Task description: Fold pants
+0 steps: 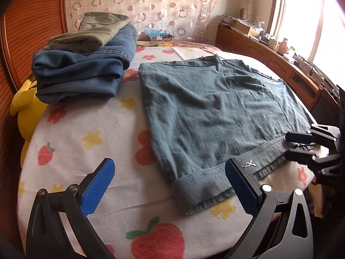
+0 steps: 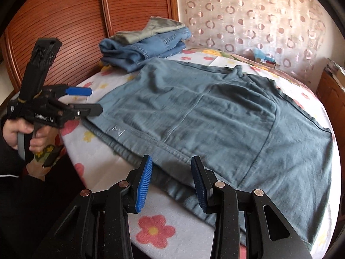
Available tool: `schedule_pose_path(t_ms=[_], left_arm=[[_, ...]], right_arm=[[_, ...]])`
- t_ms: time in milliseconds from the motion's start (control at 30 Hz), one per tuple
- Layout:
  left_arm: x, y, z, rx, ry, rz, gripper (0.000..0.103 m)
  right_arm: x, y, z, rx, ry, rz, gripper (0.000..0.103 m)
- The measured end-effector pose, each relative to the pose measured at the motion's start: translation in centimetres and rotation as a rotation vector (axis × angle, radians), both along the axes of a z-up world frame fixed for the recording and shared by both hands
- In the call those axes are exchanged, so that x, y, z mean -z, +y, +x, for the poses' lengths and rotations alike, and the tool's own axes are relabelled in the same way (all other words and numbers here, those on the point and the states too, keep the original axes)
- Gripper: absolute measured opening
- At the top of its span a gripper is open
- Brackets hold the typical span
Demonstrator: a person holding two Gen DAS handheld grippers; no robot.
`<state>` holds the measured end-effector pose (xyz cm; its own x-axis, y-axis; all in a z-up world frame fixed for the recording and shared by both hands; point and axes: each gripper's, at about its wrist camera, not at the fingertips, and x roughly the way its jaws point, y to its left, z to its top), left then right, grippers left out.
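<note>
Teal-grey pants (image 1: 215, 108) (image 2: 215, 116) lie flat on the bed, folded into a broad rectangle, waistband along the near edge. My left gripper (image 1: 170, 185) (image 2: 96, 100) is wide open just above the waistband's left corner, one pad beside the small white logo (image 1: 250, 164) and the other over the sheet. A hand holds its handle in the right wrist view. My right gripper (image 2: 172, 183) (image 1: 298, 145) is partly open at the waistband's other end, its pads (image 2: 144, 183) astride the hem without pressing on it.
A stack of folded blue jeans (image 1: 82, 71) (image 2: 142, 47) topped by olive pants (image 1: 97, 32) sits at the back left. The floral sheet (image 1: 86, 129) covers the bed. A yellow plush toy (image 1: 28, 112) lies by the wooden headboard. A low cabinet (image 1: 269, 51) runs under the window.
</note>
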<state>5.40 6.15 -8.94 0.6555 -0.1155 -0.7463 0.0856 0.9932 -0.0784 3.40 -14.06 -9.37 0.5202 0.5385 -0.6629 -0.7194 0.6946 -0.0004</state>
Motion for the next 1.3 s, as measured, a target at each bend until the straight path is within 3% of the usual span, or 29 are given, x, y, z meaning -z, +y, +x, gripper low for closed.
schedule_pose_path(t_ms=[233,400,433,933,1033,1300], left_arm=[[0.5,0.3,-0.1,-0.005,0.009,-0.005,0.103],[0.7,0.1,-0.1,-0.002,0.014,-0.01,0.103],[0.7,0.0,-0.1,-0.002,0.015,-0.01,0.103],[0.7,-0.1,-0.3,-0.002,0.011,-0.022,0.099],[0.8,0.0,-0.4,0.005,0.011,-0.03,0.086],[0.8,-0.7,-1.1,0.032,-0.01,-0.029,0.069]], right_arm=[[0.2,1.1,-0.4,-0.013,-0.039,-0.045,0.031],[-0.1,0.8,-0.7,-0.02,-0.047,-0.034,0.007],[-0.1,0.7,-0.7,-0.023,-0.043,-0.027,0.005],[-0.5,0.2,-1.4,-0.066,0.004,0.023,0.002],[-0.7,-0.2,-1.4,-0.05,0.019,0.046,0.002],[-2.0,-2.3,-2.0,0.015,0.007,0.106,0.008]])
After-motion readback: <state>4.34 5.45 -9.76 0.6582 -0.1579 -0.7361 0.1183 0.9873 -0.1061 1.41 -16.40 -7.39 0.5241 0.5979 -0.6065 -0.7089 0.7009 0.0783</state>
